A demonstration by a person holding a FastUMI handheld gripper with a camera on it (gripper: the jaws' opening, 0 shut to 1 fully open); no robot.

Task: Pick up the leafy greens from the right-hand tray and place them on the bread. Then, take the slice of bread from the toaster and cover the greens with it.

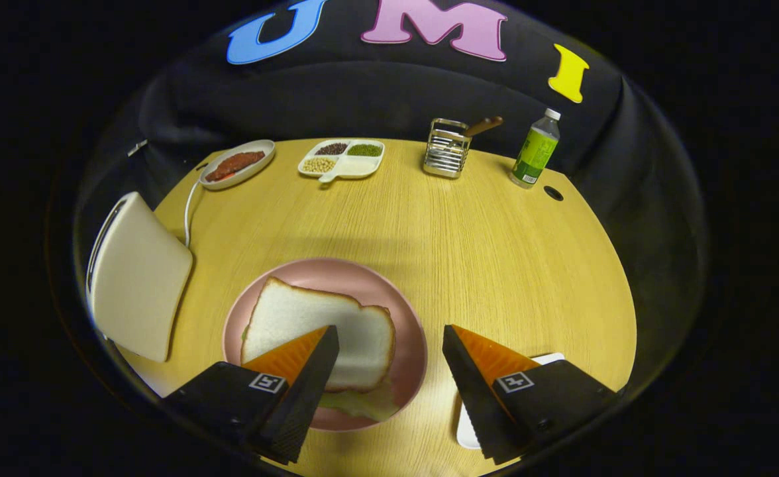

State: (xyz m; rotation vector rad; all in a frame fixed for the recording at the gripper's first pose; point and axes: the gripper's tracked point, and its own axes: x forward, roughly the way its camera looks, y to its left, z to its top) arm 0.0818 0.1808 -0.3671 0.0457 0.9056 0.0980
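Tongs (389, 371) spread wide and empty at lower centre, orange-faced fingers (297, 358) hovering over the near side of the pink plate (409, 311). Top bread slice (316, 331) already lying on that plate, a pale edge of leafy greens (363, 405) peeking out beneath its near crust, so the covering looks done. Best to lift straight up and clear, keeping the left finger off the crust so the slice stays square over the greens; any nudge sideways could slide it off. White tray (548, 361) just under the right finger, lower right. Cream toaster (138, 278) at mid left, cord trailing back. Pale wood-grain worktop (482, 252), round-edged. Farther up: oval dish of red food (237, 164), divided dish of beans (342, 159), wire rack with a wooden handle (448, 149), green-labelled bottle (535, 151) upper right. Black cloth wall behind.
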